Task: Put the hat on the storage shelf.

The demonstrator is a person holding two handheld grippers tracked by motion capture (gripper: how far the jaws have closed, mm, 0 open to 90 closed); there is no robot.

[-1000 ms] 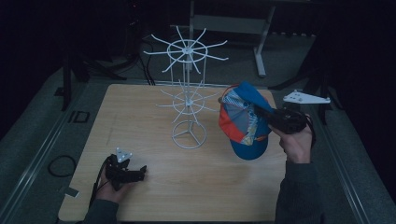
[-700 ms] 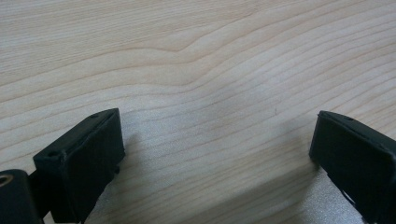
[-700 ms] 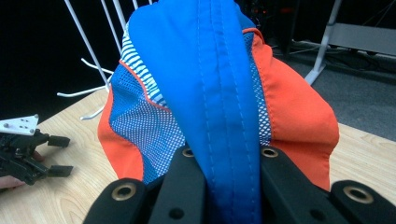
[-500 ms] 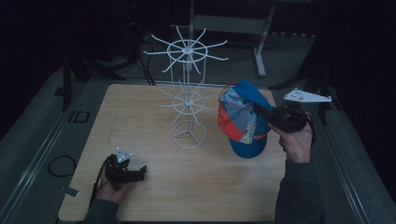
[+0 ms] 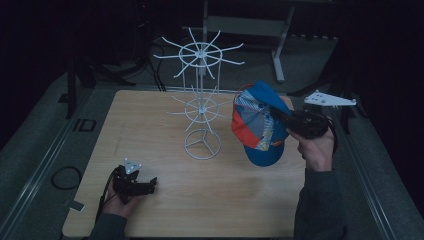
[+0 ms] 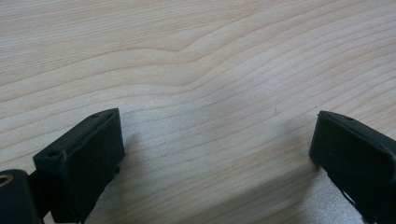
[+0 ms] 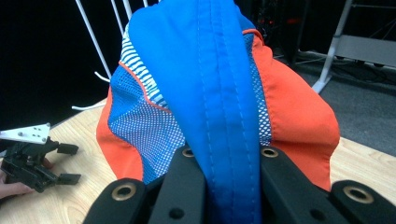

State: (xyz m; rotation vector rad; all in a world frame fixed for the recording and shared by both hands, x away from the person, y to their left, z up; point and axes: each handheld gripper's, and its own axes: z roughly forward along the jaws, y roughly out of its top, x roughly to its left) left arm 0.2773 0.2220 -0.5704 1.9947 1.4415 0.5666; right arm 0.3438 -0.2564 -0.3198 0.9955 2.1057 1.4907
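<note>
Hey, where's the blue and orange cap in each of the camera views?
High view: the cap hangs right of centre, held up by the right gripper, beside the white wire rack.
Left gripper view: not in it; bare wooden table between open jaws.
Right gripper view: the cap sits centre, pinched between the jaws.
Shared landmark: the wooden table.

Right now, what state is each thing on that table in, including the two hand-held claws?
Cap: lifted off the table, clamped by the right gripper, not yet on the rack.
Wire rack: upright on the table, its prongs bare.
Right gripper: shut on the cap's blue fabric.
Left gripper: open, holding nothing, low over the wooden table.
</note>
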